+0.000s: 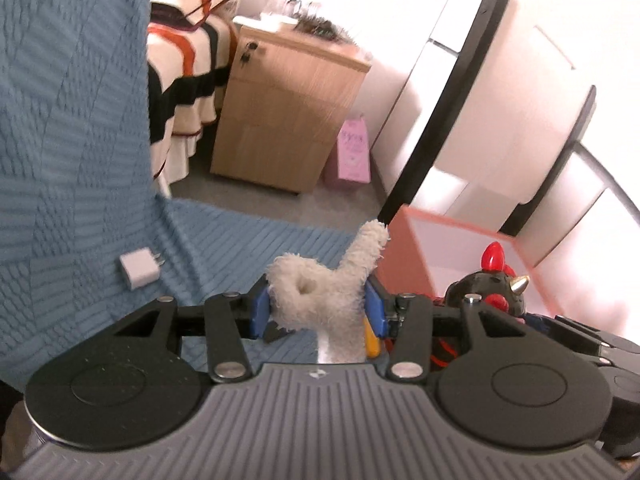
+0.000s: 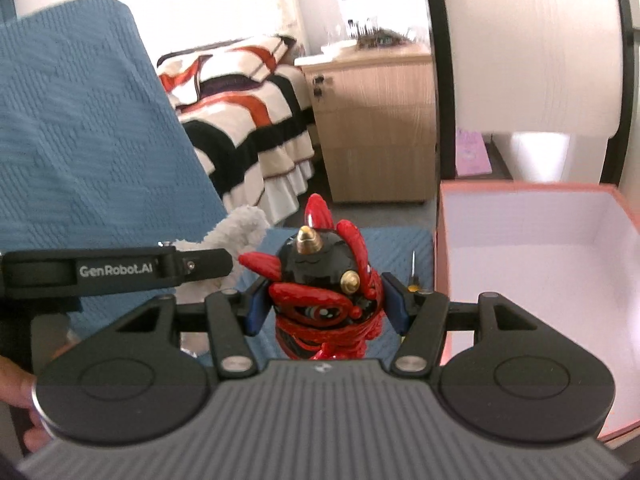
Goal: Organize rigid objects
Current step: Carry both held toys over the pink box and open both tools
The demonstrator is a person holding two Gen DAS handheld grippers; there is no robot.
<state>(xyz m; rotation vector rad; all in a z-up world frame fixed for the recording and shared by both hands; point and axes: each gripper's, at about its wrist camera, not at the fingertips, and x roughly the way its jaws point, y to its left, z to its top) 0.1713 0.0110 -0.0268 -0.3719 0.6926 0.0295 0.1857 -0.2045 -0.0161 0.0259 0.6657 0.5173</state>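
Note:
My left gripper [image 1: 316,310] is shut on a white fluffy plush toy [image 1: 320,292], held above the blue quilted cover [image 1: 80,160]. My right gripper [image 2: 326,306] is shut on a red and black horned figurine [image 2: 324,300], just left of an open pink box [image 2: 532,240] with a white inside. The figurine [image 1: 492,284] and box [image 1: 408,256] also show at the right of the left wrist view. The plush [image 2: 236,236] and the left gripper's arm show at the left of the right wrist view. A white charger plug [image 1: 140,268] lies on the cover. A yellow-handled screwdriver [image 2: 413,276] lies beside the box.
A wooden bedside cabinet [image 1: 288,108] stands beyond the cover's edge, with a striped bed [image 2: 248,128] to its left and a pink bag [image 1: 352,152] on the floor. A black-framed white panel [image 2: 532,48] rises behind the box.

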